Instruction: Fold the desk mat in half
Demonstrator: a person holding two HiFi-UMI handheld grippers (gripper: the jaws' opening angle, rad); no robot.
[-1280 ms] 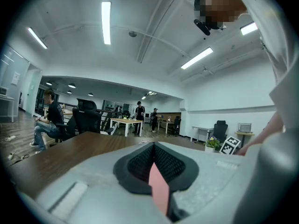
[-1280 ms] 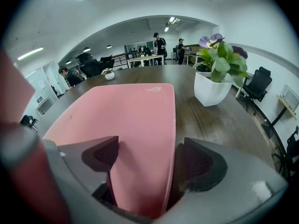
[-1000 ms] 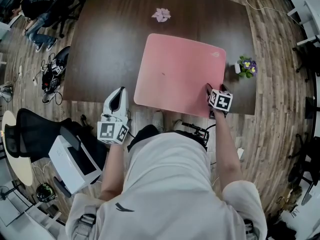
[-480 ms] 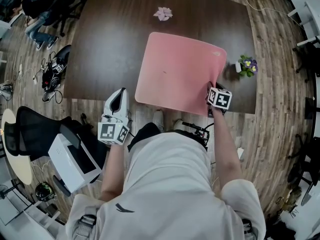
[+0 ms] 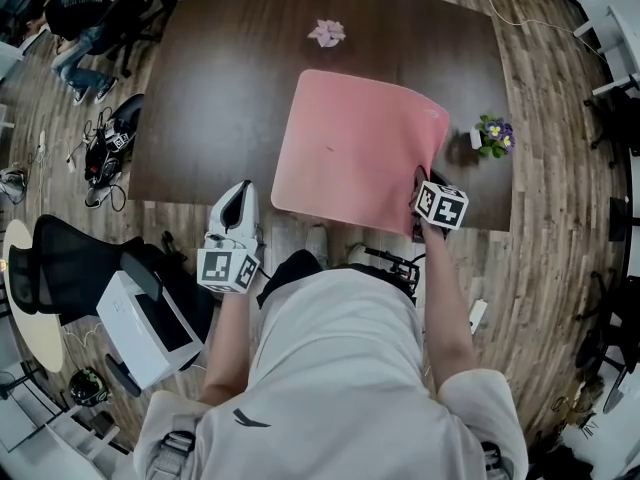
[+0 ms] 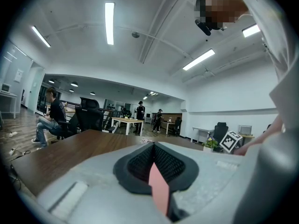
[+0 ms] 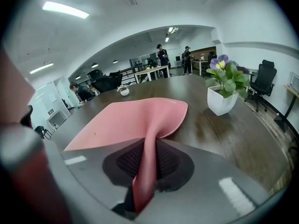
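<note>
A pink desk mat (image 5: 355, 148) lies on the dark wooden table (image 5: 220, 88). My right gripper (image 5: 422, 180) is at the mat's near right corner; its jaws have just been closing and now pinch that corner. In the right gripper view the mat (image 7: 126, 120) rises in a fold into the right gripper (image 7: 149, 146), its right edge curled off the table. My left gripper (image 5: 238, 193) hangs at the table's near edge, left of the mat's near left corner and apart from it. In its own view the left gripper (image 6: 153, 146) has its pads together, with a thin pink sliver between them.
A small potted flower (image 5: 492, 133) stands just right of the mat, close to the lifted edge. A pale pink flower-like object (image 5: 325, 32) sits beyond the mat's far edge. On the floor to the left are a black chair (image 5: 70, 268) and a white box (image 5: 150, 323).
The right gripper shut on the mat's near right corner and rose with it, so the right edge now curls up. The left gripper stayed where it was.
</note>
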